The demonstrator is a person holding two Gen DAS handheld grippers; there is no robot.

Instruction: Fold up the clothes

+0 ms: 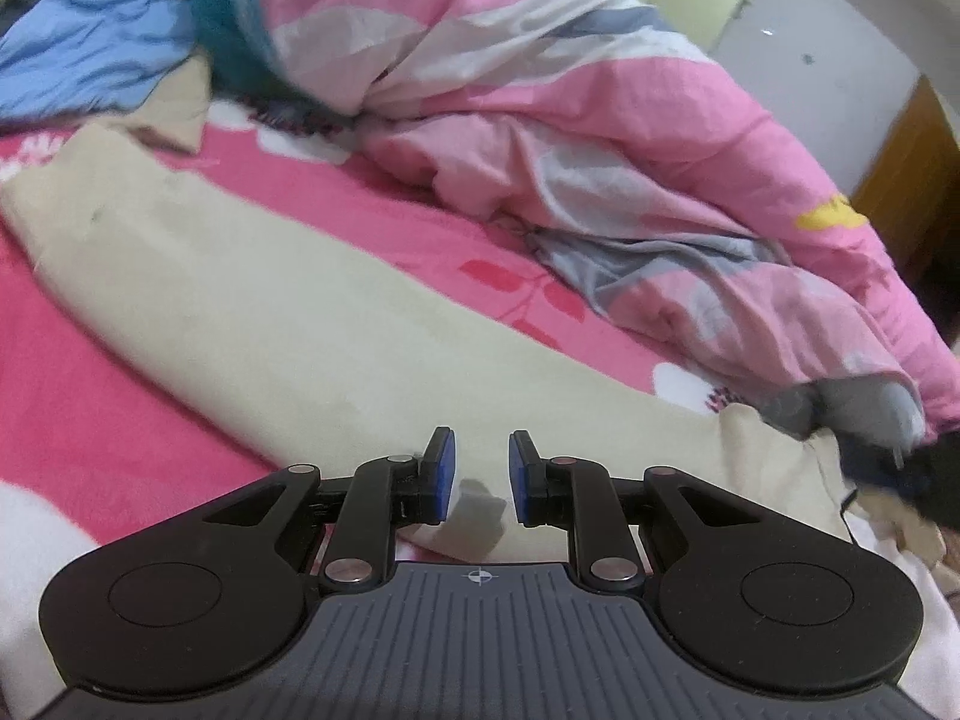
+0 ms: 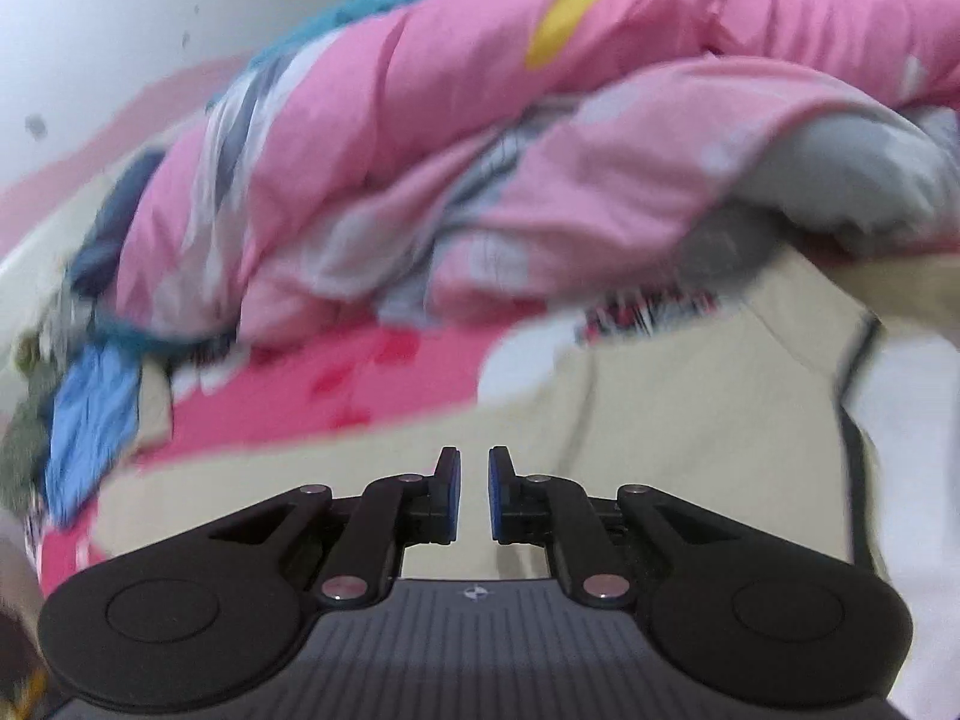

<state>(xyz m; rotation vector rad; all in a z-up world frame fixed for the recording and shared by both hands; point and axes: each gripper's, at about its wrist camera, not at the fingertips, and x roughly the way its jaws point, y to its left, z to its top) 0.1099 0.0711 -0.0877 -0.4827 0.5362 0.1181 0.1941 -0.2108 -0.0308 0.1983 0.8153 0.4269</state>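
Note:
A cream garment lies stretched across the pink flowered bed sheet, running from the far left to the near right. My left gripper hovers just above its near edge, jaws slightly apart with nothing between them. In the right wrist view the same cream garment with a dark seam line fills the foreground. My right gripper is low over it, jaws a narrow gap apart and empty.
A bunched pink and grey quilt lies along the far side of the bed; it also shows in the right wrist view. A blue garment and a teal cloth lie at the far left. A wooden cabinet stands at the right.

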